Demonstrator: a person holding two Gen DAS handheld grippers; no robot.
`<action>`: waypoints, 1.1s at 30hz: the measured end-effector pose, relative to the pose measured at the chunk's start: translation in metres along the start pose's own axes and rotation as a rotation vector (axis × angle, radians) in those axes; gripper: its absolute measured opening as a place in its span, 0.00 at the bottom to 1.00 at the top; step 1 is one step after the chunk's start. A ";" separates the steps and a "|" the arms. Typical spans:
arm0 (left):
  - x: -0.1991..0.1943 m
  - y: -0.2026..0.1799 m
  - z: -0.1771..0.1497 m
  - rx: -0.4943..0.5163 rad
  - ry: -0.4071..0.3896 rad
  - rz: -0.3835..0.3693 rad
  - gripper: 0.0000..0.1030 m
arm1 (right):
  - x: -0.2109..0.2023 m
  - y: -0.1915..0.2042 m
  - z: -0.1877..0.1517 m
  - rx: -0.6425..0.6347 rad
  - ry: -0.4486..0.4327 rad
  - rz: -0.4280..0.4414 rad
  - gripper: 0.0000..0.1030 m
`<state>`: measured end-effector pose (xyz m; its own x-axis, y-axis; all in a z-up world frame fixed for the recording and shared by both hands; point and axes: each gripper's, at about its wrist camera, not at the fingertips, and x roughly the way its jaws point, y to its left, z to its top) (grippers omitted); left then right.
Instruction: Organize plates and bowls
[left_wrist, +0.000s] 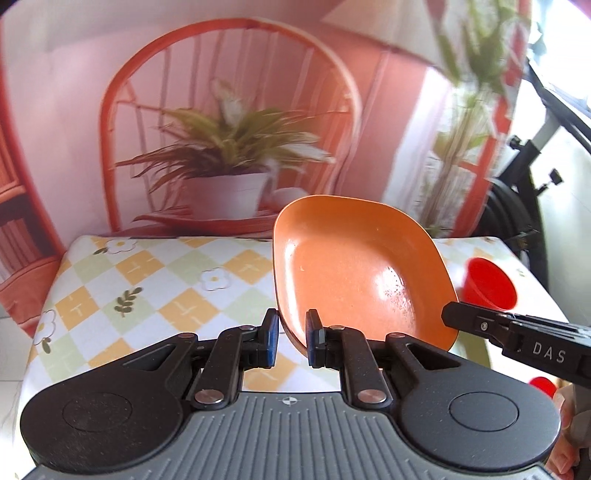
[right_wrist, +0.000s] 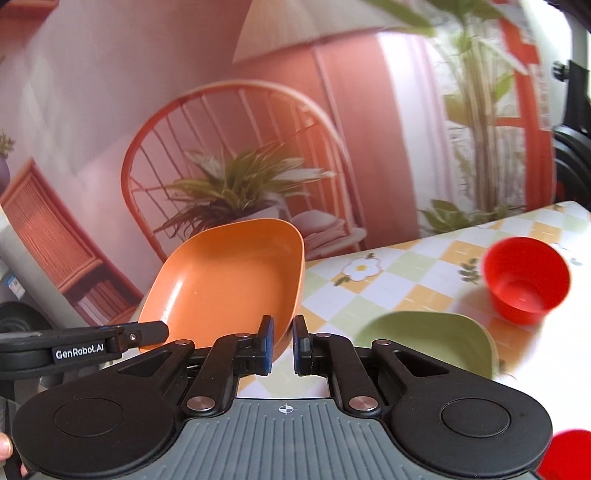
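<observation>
Left wrist view. The left gripper (left_wrist: 291, 338) pinches the near rim of an orange plate (left_wrist: 354, 269), held tilted above the checked tablecloth (left_wrist: 147, 288). The right gripper (left_wrist: 452, 314) reaches in from the right (only one finger tip shows) beside the plate's edge. A red bowl (left_wrist: 489, 284) stands beyond it.

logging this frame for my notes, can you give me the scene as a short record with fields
held item: orange rounded-square plastic plate, lifted and tilted above the table
left gripper: fingers on either side of the plate's near rim
right gripper: fingers straddle the plate's edge, a gap shows beside the right pad
on table: green rounded-square plate, small red plastic bowl
surface: checked floral tablecloth
partly seen: another red object at the lower right, identity unclear
backdrop: printed scene with a chair and a potted plant
</observation>
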<state>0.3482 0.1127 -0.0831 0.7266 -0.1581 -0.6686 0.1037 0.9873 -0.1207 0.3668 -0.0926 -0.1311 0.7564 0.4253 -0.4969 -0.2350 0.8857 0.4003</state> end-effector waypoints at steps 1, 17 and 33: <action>-0.003 -0.006 -0.001 0.009 -0.002 -0.006 0.16 | -0.008 -0.004 -0.002 0.016 -0.004 0.001 0.09; 0.015 -0.095 -0.016 0.124 0.079 -0.089 0.16 | -0.074 -0.077 -0.033 0.125 -0.053 -0.101 0.10; 0.066 -0.120 -0.028 0.152 0.169 -0.081 0.17 | -0.043 -0.126 -0.038 0.209 0.015 -0.162 0.10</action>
<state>0.3649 -0.0165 -0.1334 0.5889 -0.2247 -0.7763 0.2668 0.9608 -0.0757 0.3409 -0.2153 -0.1898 0.7644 0.2849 -0.5784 0.0211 0.8855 0.4641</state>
